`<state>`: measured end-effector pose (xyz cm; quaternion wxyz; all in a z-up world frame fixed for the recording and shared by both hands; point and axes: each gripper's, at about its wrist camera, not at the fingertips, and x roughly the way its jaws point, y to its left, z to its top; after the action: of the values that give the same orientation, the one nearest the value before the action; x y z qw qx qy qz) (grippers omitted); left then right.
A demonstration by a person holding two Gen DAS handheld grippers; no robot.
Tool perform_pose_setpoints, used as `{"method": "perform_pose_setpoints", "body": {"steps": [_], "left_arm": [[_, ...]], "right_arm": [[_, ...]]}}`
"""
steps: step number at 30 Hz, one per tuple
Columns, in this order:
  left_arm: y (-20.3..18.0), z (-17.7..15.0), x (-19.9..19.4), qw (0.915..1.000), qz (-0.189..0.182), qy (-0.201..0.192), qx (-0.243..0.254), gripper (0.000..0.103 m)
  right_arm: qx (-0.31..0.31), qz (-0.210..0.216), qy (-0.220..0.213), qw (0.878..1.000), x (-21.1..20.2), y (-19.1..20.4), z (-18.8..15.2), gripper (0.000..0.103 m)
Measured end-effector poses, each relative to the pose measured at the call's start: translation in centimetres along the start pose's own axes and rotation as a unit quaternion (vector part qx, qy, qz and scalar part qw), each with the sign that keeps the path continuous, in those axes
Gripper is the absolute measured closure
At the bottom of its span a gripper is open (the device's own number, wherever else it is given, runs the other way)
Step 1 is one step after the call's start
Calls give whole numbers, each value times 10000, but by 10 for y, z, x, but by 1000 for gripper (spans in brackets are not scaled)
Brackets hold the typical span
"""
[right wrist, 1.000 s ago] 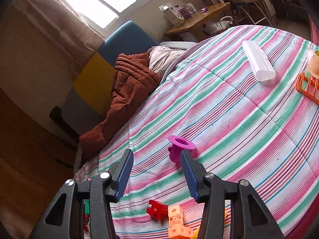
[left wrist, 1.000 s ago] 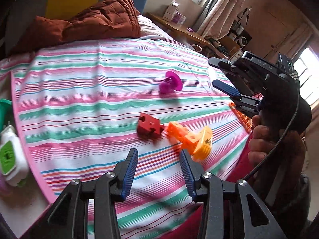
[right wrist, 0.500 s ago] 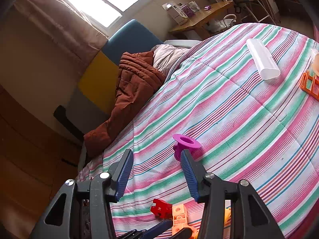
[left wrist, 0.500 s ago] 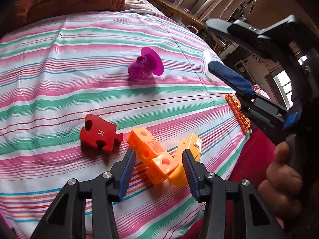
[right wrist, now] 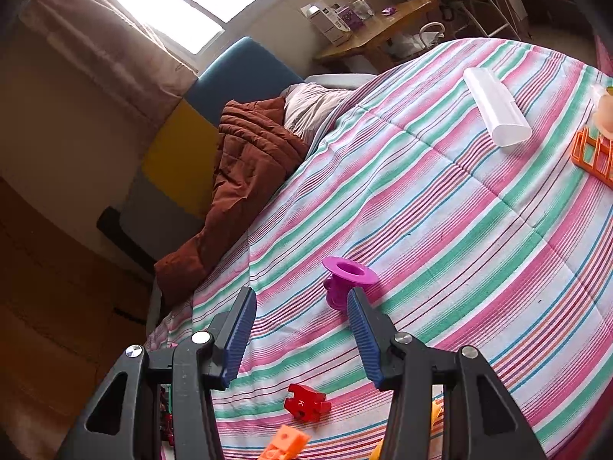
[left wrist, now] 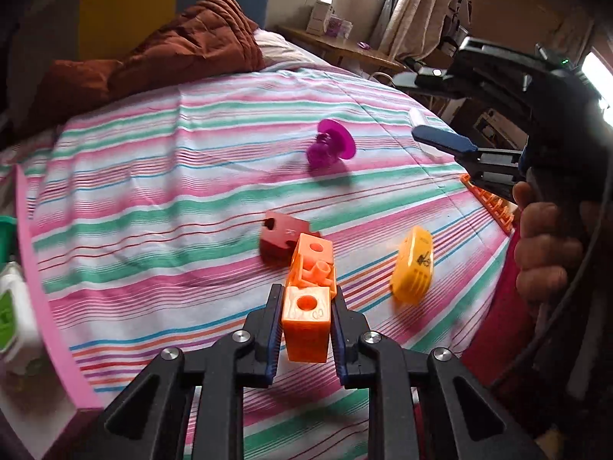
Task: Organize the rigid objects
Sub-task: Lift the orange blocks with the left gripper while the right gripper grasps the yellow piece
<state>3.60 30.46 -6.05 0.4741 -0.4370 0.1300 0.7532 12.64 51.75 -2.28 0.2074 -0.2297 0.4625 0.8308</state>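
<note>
My left gripper (left wrist: 305,306) is shut on an orange block piece (left wrist: 308,299), a chain of cubes, held just above the striped bedspread (left wrist: 172,191); it also shows in the right wrist view (right wrist: 285,442). A red puzzle piece (left wrist: 281,235) lies just beyond it, a yellow toy (left wrist: 413,264) to the right and a purple spool (left wrist: 330,147) farther back. My right gripper (right wrist: 300,306) is open and empty, hovering above the bed with the purple spool (right wrist: 345,280) just past its right finger and the red puzzle piece (right wrist: 306,402) below.
A white cylinder (right wrist: 496,107) and an orange rack (right wrist: 594,157) lie at the bed's right side. A brown quilt (left wrist: 164,57) is piled at the head. A pink tray edge (left wrist: 42,287) with a white-green item sits at the left.
My left gripper has closed on the orange block piece and lifted it; the yellow toy has separated and sits to the right. The right gripper has barely moved.
</note>
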Motion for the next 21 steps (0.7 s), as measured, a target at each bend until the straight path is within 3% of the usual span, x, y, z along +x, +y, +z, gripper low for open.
{"method": "perform_pose_setpoints", "body": {"steps": [4, 6, 9, 16, 21], "left_arm": [[28, -16, -25, 9957, 800, -447, -139, 81], [41, -21, -21, 9937, 1041, -358, -207, 81], [58, -32, -4, 9935, 1029, -16, -493, 82], [55, -39, -2, 9945, 1019, -69, -241, 84], [55, -39, -4, 9952, 941, -117, -236, 84]], "right_arm": [[253, -81, 32, 9996, 1, -9, 1, 53], [374, -202, 47, 9991, 3, -13, 0, 53], [570, -639, 134, 9962, 7, -20, -2, 53], [550, -1379, 587, 9872, 8, -19, -9, 53], [-86, -1625, 1262, 9786, 2, 0, -24, 53]]}}
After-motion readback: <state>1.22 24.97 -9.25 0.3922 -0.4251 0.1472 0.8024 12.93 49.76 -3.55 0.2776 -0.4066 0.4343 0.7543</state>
